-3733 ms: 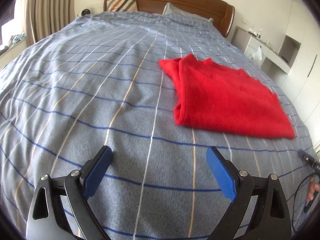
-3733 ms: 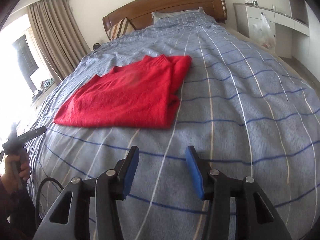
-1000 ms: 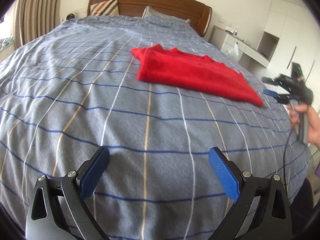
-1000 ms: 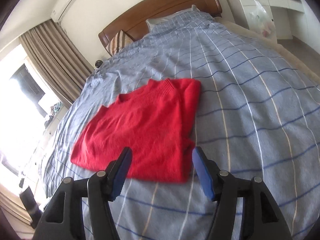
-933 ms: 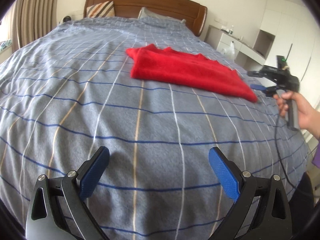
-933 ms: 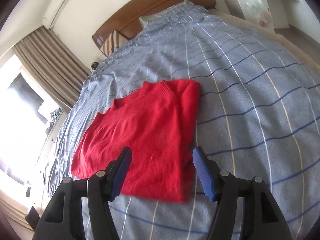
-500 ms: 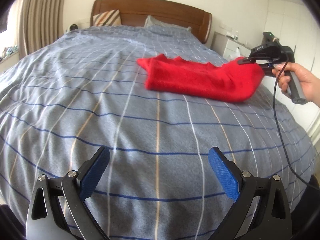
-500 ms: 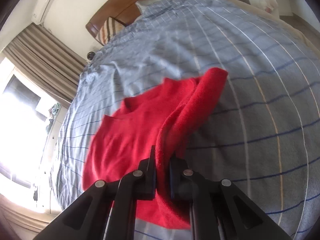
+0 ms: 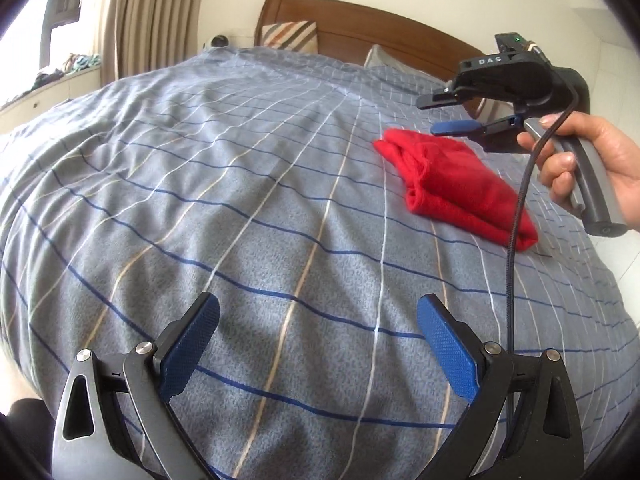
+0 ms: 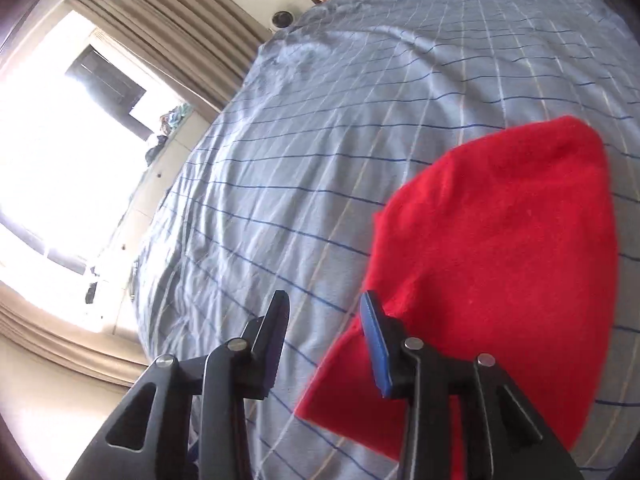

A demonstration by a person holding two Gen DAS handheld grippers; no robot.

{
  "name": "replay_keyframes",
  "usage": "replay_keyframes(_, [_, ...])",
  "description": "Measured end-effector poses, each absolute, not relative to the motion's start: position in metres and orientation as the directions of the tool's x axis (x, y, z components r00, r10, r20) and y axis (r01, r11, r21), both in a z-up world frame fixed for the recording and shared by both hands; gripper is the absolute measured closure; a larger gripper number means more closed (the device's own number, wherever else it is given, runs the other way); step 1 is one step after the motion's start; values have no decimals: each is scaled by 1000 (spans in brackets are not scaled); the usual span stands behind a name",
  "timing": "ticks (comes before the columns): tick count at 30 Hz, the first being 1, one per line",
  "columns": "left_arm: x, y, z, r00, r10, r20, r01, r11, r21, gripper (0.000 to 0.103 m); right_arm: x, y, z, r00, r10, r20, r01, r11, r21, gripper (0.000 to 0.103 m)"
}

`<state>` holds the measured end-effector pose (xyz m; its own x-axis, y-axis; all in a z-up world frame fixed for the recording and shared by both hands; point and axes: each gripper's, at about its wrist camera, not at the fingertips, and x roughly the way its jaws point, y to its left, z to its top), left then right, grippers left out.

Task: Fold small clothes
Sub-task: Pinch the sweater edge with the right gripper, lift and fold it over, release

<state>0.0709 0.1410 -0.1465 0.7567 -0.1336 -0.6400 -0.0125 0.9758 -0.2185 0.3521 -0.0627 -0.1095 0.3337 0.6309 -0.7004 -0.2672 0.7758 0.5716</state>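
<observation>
Place: a home bedroom.
Evidence: a large bed under a checked blue-grey cover, wooden headboard, pillows, beige curtains beside a bright window.

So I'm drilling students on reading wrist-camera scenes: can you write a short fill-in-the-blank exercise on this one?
1. The folded sweater lying on the bed is ____ in colour.
2. Between the pads of the left gripper there is only the checked ____, no garment.
3. The right gripper is carried by a bare ____ that grips its handle.
4. Behind the striped cushion stands a ____ headboard.

Missing words: red; bedspread; hand; wooden
</observation>
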Motion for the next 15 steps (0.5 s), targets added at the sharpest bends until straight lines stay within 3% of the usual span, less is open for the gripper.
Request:
replay_keyframes(3, [73,143,-147,751,-149,-644,-14,971,-240,3,334,-74,-95,386,604,-697,-313,797,517,65])
replay_keyframes(6, [76,139,-148,743,-156,-650,-9,970,-243,3,322,-76,-89,426,463,-778,-372,873,316,65])
replay_keyframes(12, [74,131,-149,723,-118,-681,-5,984,-176,3,295,-41,-149,342,352,-871,-485,860,157,65])
replay_keyframes(15, [72,134,-132,739,-138,-660,42,986,-160,3,265,-48,-132,521,316,-793,-450,891,59,62])
